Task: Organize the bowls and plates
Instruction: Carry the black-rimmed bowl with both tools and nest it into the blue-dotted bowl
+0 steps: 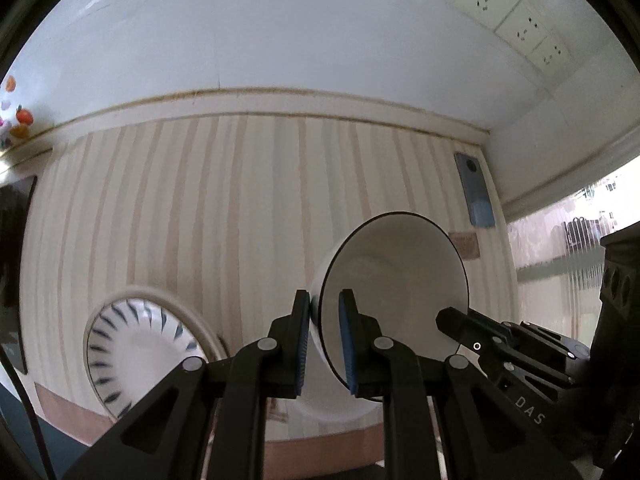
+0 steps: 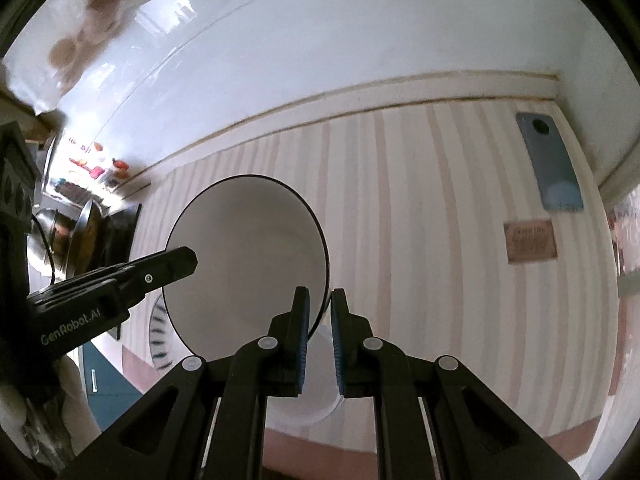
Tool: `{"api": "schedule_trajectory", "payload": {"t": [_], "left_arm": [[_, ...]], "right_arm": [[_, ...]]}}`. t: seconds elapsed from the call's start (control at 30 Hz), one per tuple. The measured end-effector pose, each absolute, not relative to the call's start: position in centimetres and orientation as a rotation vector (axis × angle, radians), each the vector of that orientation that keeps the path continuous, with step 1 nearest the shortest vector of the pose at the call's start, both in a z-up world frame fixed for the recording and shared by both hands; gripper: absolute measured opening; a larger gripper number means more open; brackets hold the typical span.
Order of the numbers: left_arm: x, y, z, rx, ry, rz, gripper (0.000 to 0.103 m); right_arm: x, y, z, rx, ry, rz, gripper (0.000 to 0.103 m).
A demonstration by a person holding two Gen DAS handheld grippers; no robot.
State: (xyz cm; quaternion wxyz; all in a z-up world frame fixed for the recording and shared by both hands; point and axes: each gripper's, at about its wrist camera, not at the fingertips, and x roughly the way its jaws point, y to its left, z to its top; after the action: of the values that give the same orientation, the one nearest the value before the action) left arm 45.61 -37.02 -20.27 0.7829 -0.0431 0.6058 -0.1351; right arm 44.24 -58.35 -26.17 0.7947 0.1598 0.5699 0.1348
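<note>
A white bowl (image 1: 400, 276) with a thin dark rim hangs tilted above the striped tablecloth (image 1: 200, 208). My left gripper (image 1: 324, 306) is shut on the rim's left side, one blue pad inside and one outside. A finger of the right gripper (image 1: 454, 320) grips the opposite rim. In the right wrist view the bowl (image 2: 248, 248) fills the middle, my right gripper (image 2: 320, 300) is shut on its right rim, and a left finger (image 2: 176, 262) sits on the far rim. A white plate with blue dashes (image 1: 132, 344) lies on the cloth below left, also the plate (image 2: 160, 332) under the bowl.
A blue-grey phone (image 2: 550, 164) and a small brown card (image 2: 530, 242) lie on the cloth at the right. White wall with sockets (image 1: 516, 28) stands behind the table. Metal pots (image 2: 60, 236) and a dark tray sit at the far left.
</note>
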Motion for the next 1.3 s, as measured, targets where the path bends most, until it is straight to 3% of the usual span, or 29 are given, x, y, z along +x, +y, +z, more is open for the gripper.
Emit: {"api": "schedule_trajectory", "payload": {"t": [0.43,1.3], "left_arm": [[41.7,-35.9,-24.9,-0.078,1.411,-0.277,0.013],[41.6,-37.1,-28.7,-0.009,1.491,-0.261,0.013]], "right_arm": [[39.3,-56.9,-30.1,0.354,1.31,0.286,0.012],[40.2,-56.2,-33.7,0.307,1.384,0.258,0.012]]}}
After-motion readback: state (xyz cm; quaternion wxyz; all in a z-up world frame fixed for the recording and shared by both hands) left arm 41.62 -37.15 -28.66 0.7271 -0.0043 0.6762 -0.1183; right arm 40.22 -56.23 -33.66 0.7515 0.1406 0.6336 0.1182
